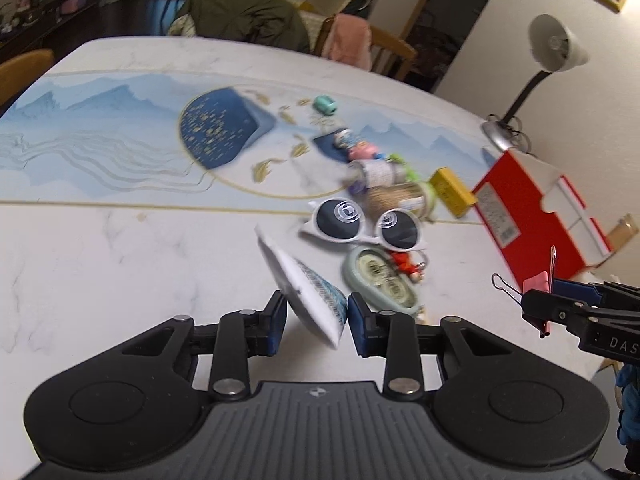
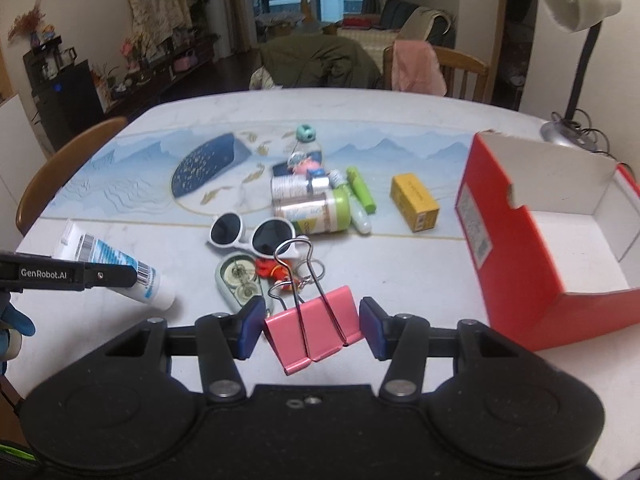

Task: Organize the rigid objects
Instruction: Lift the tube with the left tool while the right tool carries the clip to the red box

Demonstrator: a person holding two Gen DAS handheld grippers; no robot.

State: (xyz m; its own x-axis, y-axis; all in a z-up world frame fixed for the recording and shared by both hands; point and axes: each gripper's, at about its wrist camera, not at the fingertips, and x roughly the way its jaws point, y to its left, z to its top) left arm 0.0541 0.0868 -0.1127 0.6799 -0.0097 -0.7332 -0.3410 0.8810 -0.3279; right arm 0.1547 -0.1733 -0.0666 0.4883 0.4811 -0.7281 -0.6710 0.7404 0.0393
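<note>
Marble-topped table carries the clutter. Nearest, the right gripper pinches a pink binder clip, lifted, presumably bound for the empty red box at the right edge. Left gripper clamps a white tube (tilted). Beyond lie sunglasses, bottles.

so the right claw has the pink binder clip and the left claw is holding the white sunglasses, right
Not quite. The right claw does have the pink binder clip, but the left claw holds a white tube with blue print, not the white sunglasses. The left wrist view shows the sunglasses lying on the table beyond the tube, untouched.
</note>
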